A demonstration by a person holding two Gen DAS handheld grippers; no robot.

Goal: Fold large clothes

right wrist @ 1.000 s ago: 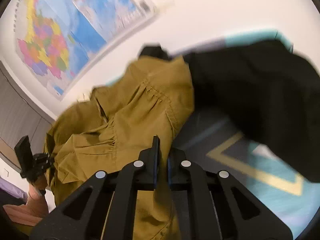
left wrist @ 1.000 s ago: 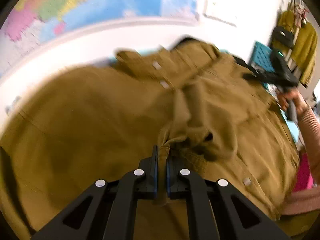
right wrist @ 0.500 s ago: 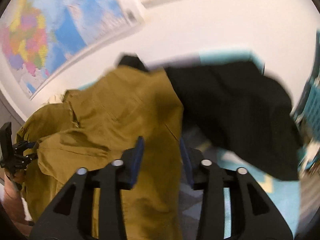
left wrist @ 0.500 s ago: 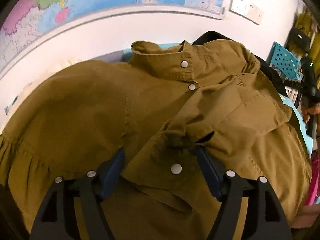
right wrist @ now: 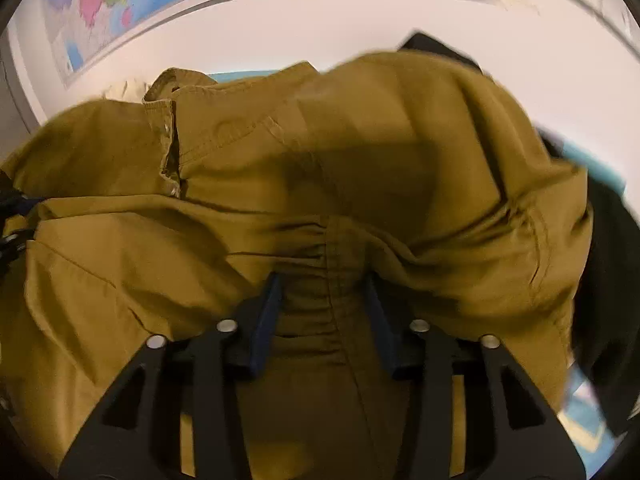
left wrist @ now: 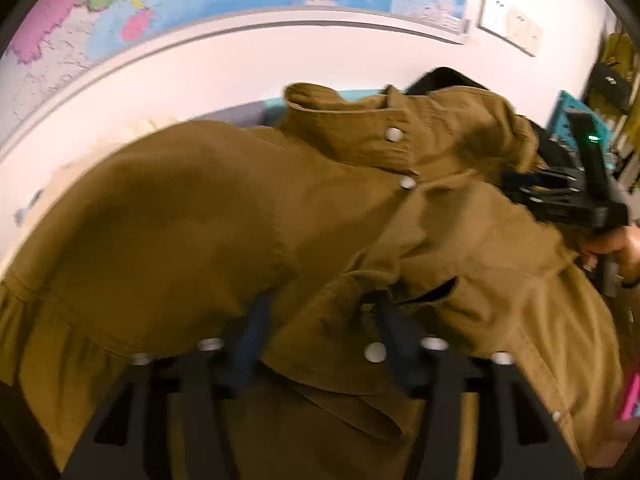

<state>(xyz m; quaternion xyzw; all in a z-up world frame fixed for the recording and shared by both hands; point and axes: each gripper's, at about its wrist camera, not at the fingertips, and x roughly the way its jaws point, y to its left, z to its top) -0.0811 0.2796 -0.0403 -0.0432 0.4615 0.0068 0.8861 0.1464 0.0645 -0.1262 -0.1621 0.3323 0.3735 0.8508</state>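
Note:
A large mustard-brown shirt [left wrist: 224,216] with white snap buttons fills both views; it also shows in the right wrist view [right wrist: 360,152]. Its collar [left wrist: 344,128] lies toward the wall. My left gripper [left wrist: 320,312] is open, its jaws set wide around a folded cuff with a snap. My right gripper [right wrist: 324,292] is open, its jaws either side of a gathered seam. The right gripper also shows at the right edge of the left wrist view [left wrist: 576,196], held by a hand.
A black garment [right wrist: 604,264] lies to the right of the shirt. A wall map [left wrist: 224,4] hangs behind. A teal crate [left wrist: 576,120] and hanging clothes stand at the far right. A teal patterned surface [right wrist: 584,408] shows under the clothes.
Both grippers were shut on the shirt a second ago and have opened wide, letting it go. The shirt has settled flat, and the right gripper has swung left over it.

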